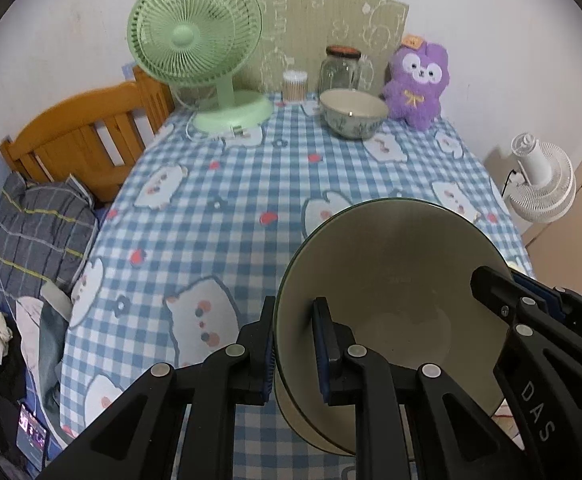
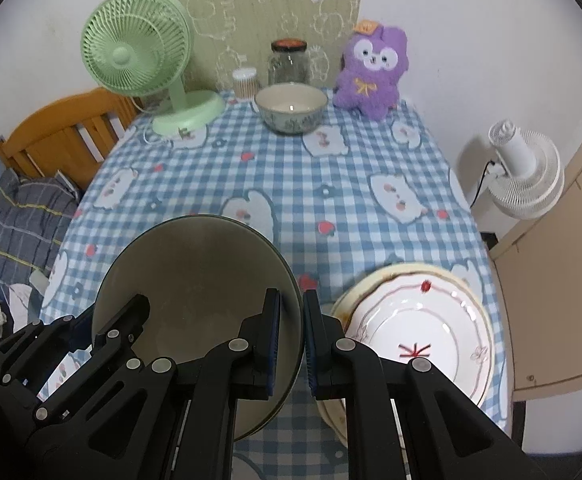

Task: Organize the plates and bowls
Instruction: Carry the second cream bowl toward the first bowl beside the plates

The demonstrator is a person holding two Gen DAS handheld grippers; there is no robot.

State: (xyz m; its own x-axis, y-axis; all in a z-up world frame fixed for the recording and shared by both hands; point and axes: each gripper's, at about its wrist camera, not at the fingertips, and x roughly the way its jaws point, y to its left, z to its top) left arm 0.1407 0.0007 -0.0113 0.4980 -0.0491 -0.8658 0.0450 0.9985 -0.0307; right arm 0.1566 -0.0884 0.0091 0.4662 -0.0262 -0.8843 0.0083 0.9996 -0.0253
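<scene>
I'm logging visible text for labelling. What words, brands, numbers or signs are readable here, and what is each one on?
"DAS": on the right hand-held gripper, seen in the left wrist view; the letters run to the frame edge, so the word may be cut off.
Phone screen on the floor: lit, too small to read.
Orange tag on the purple plush: no legible text.
Jar, bowls and plates: no readable text, only patterns.

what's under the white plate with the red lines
The white plate rests on another cream plate, whose rim peeks out at the left and far edges. Whether more plates lie beneath is hidden, as is the checked cloth below.
</scene>
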